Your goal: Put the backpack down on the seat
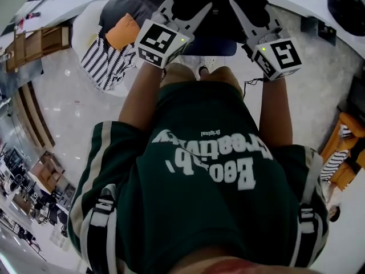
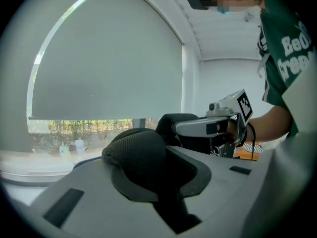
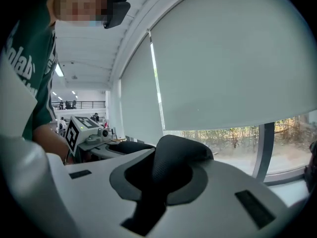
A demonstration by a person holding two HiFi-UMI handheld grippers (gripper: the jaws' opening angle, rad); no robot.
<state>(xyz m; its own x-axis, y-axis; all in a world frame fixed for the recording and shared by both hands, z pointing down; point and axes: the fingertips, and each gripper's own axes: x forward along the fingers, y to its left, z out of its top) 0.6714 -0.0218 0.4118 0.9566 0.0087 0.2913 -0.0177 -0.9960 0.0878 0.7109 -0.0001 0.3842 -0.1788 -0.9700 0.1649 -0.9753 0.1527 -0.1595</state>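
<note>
Up at the top of the head view, the black backpack [image 1: 219, 1] hangs in front of the person, carried between the left tongs [image 1: 183, 9] and the right tongs [image 1: 251, 11], 1 on each side of it and both well above the floor [image 1: 74, 119]. A white seat [image 1: 85, 24] with an orange cushion [image 1: 122, 32] and a striped cushion [image 1: 105, 64] stands below and to the left of the bag, nearer the left tongs than the right. A blue surface [image 1: 214, 48] shows directly under the bag, and I cannot tell whether that is a seat too. Along the left gripper view, the jaws stand narrow, pinched on a padded black mesh strap [image 2: 136, 150] that bulges up out of them, with the right tongs level across from it. Along the right gripper view, the jaws are likewise narrow and clamped on a second mesh strap [image 3: 173, 157]. With 2 grips at 1 height, I judge that the bag must go left and down to reach the white seat. The left hand would lead, and both should lower together so the bag does not tip.
</note>
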